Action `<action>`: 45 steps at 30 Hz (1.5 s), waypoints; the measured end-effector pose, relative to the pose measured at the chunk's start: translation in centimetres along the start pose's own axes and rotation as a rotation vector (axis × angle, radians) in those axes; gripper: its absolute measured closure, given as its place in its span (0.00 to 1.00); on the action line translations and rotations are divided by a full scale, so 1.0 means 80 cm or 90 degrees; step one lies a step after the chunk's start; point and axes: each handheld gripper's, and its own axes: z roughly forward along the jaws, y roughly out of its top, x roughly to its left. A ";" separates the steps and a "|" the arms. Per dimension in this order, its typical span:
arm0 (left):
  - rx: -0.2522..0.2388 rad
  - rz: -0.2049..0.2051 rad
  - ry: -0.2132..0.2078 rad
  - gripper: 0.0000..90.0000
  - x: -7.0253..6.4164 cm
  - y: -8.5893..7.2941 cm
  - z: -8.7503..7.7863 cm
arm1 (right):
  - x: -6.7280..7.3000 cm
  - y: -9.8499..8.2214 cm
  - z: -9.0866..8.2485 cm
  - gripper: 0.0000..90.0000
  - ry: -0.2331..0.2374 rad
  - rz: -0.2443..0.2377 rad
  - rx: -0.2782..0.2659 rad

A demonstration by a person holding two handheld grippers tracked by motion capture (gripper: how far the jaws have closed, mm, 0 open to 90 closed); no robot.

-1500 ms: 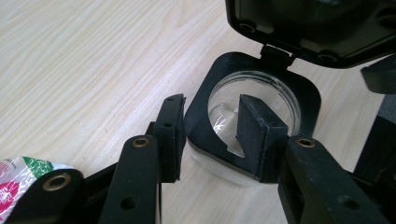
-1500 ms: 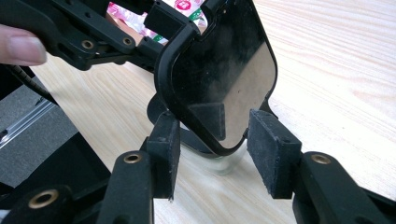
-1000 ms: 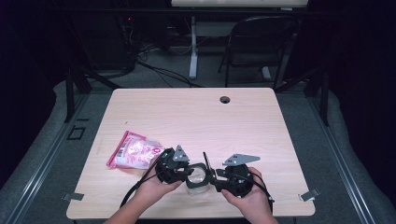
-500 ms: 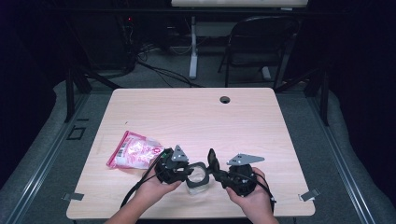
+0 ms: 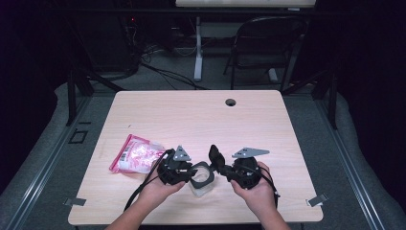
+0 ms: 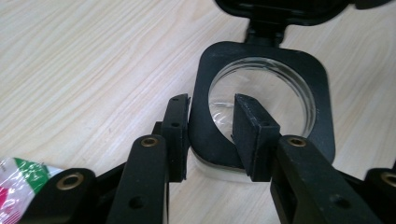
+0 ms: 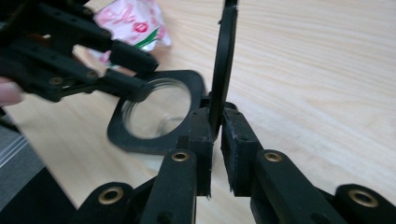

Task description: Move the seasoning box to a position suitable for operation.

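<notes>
No word, brand or number can be read anywhere; the pink and white packet [image 5: 137,154], lying on the table [image 5: 287,143] to the left of the hands, carries a barcode-like white patch near its left end, too small to read; in the right gripper view its pink lettering and a red, green and white mark are blurred

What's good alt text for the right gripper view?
The right hand-held gripper pinches the raised black flip lid of a clear container on a wooden table. The left hand-held gripper grips the container's black collar; a pink snack packet lies behind.
</notes>
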 end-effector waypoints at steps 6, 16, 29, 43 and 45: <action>-0.007 0.000 0.002 0.78 -0.002 0.001 0.004 | -0.011 0.007 0.009 0.93 0.002 0.016 -0.002; -0.014 -0.001 0.005 0.77 -0.004 0.002 0.006 | -0.023 0.016 0.019 0.92 0.007 0.032 -0.004; -0.015 -0.002 0.014 0.76 -0.004 0.002 0.005 | -0.026 0.012 0.021 0.86 0.013 0.029 0.009; -0.049 -0.045 0.038 0.62 0.022 -0.018 -0.038 | -0.023 0.007 0.008 0.72 0.012 0.032 0.007; -0.062 -0.056 0.041 0.61 0.028 -0.024 -0.048 | -0.021 0.008 0.006 0.70 0.009 0.024 0.011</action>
